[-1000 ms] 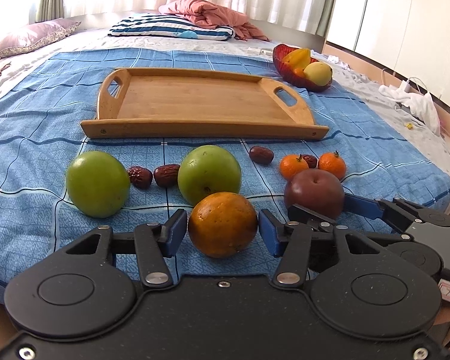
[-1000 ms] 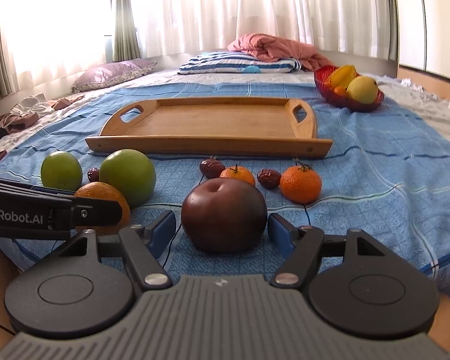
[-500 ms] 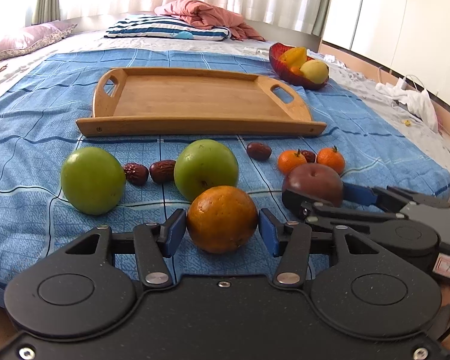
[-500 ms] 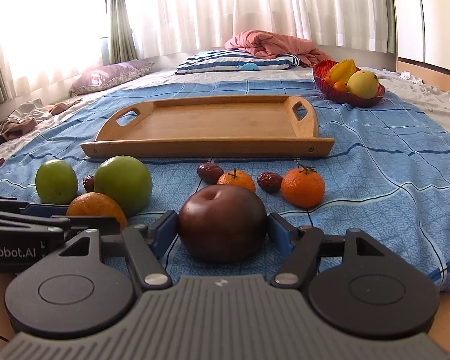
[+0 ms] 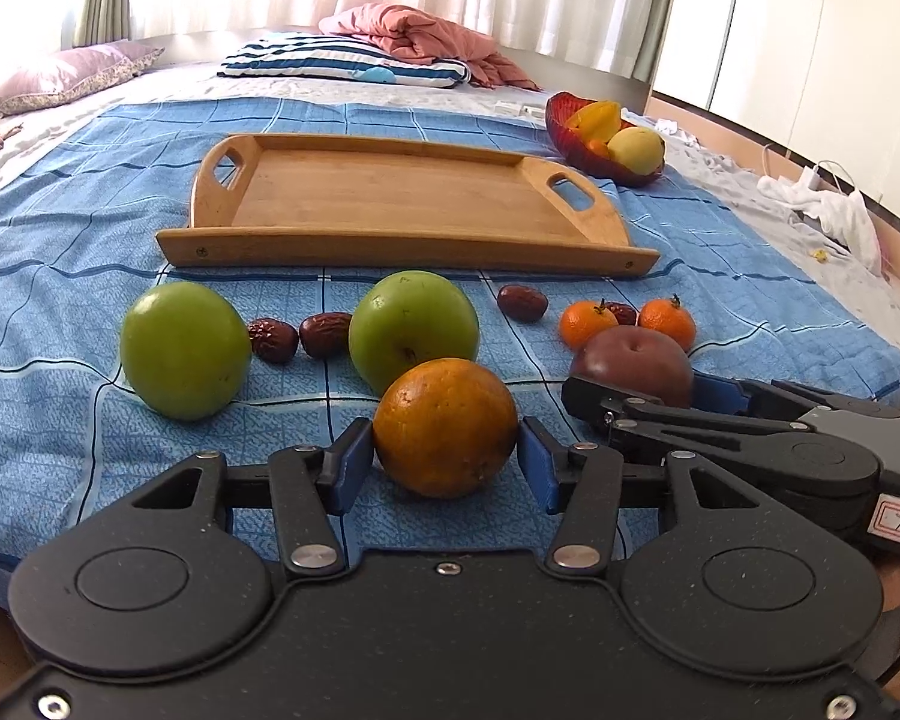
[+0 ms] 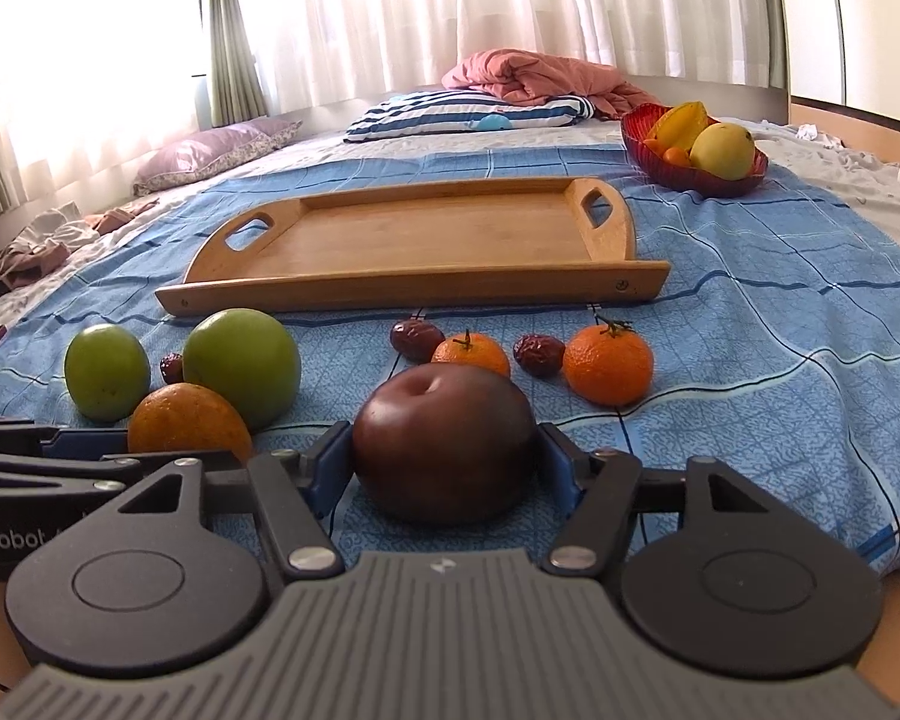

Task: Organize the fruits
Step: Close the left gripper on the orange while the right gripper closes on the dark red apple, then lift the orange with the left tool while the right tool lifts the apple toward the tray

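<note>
My left gripper (image 5: pixel 444 462) has its blue pads against both sides of a large orange (image 5: pixel 445 427) that rests on the blue bedspread. My right gripper (image 6: pixel 444 459) is shut on a dark red apple (image 6: pixel 444 444), also resting on the spread; it also shows in the left wrist view (image 5: pixel 633 363). Two green apples (image 5: pixel 185 349) (image 5: pixel 414 324), several brown dates (image 5: pixel 273 339) and two mandarins (image 6: pixel 608 365) (image 6: pixel 471 353) lie loose in front of an empty wooden tray (image 5: pixel 402 246).
A red bowl (image 6: pixel 690 171) with yellow fruit stands at the far right behind the tray. Pillows (image 5: pixel 342 63) and a pink blanket (image 6: pixel 534 75) lie at the bed's head. White cloth and a cable (image 5: pixel 822 204) lie beyond the right bed edge.
Both grippers have closed in: the pads stood apart from the orange and the dark apple, and now press their sides. Both views have dipped slightly lower and closer.
</note>
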Demonstrator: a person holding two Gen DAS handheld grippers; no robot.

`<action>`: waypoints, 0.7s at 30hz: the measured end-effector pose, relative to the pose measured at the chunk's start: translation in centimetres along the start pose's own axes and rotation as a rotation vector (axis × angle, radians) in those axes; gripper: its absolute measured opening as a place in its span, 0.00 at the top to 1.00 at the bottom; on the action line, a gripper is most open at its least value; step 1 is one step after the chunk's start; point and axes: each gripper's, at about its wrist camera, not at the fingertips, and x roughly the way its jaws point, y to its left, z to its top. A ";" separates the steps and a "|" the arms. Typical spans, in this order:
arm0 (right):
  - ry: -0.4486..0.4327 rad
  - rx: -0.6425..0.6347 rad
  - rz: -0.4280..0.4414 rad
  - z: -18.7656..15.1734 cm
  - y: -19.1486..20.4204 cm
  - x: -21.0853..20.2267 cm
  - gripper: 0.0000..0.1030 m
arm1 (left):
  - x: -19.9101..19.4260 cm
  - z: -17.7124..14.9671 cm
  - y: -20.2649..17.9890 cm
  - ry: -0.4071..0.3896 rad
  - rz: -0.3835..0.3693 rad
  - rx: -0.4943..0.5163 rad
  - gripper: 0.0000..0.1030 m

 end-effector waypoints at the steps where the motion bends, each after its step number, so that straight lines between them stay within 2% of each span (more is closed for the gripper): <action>1: -0.002 0.009 0.001 0.0 -0.1 -0.1 0.35 | -0.1 0.0 -0.2 -0.004 0.010 0.007 0.51; 8: -0.021 0.068 0.014 -0.1 -0.5 -0.8 0.36 | -1.0 0.0 -1.4 -0.052 0.053 0.096 0.52; 21: -0.077 0.050 0.020 1.2 0.2 -1.6 0.36 | -2.1 1.5 -0.5 -0.099 0.073 0.102 0.52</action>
